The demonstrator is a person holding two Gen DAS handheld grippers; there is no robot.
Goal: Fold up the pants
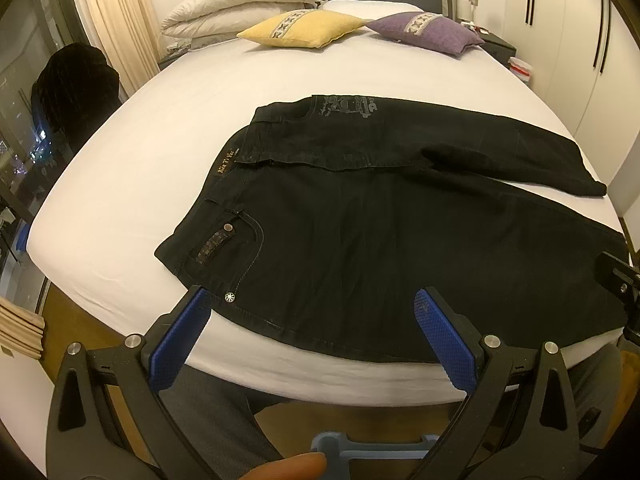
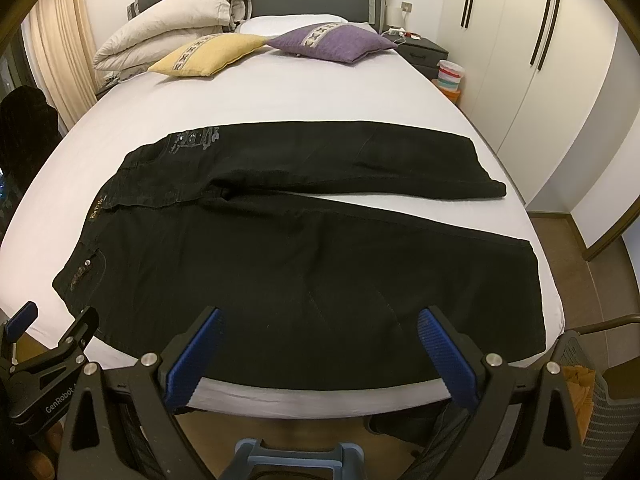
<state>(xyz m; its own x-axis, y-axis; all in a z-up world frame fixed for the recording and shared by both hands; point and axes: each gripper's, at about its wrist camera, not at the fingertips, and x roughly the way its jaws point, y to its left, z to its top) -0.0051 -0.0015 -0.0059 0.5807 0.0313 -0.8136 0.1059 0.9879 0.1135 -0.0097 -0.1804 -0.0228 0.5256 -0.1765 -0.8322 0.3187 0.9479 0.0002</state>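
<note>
Here pants lie beyond gripper

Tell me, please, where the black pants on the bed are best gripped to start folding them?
Probably the near leg's outer edge: the black pants lie flat, legs spread in a V, that edge along the bed's near side. The open left gripper suits the waist end, the open right gripper nearer the hem, both from the front.

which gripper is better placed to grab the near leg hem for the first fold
Right. The right gripper, open, hovers over the near leg of the black pants, on the side where the hem lies. The left gripper, also open, sits by the waistband pocket, farther from it.
</note>
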